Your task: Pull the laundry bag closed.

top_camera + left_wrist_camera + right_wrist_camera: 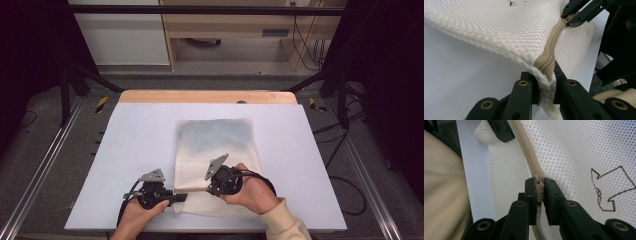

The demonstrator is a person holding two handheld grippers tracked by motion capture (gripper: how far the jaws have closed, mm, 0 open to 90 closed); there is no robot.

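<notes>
Mesh bag (216,150) is lying mid-tabletop (135,150), left gripper (546,82) fingers clamping its corner, right gripper (539,191) fingers pinching the zipper pull (538,180); the small pull is risking slipping free if the mesh bunches.

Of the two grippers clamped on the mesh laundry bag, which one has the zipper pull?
The right gripper: its jaws pinch the zipper pull partway along the beige zipper. The left gripper clamps the mesh laundry bag at the zipper's end, on its corner.
</notes>
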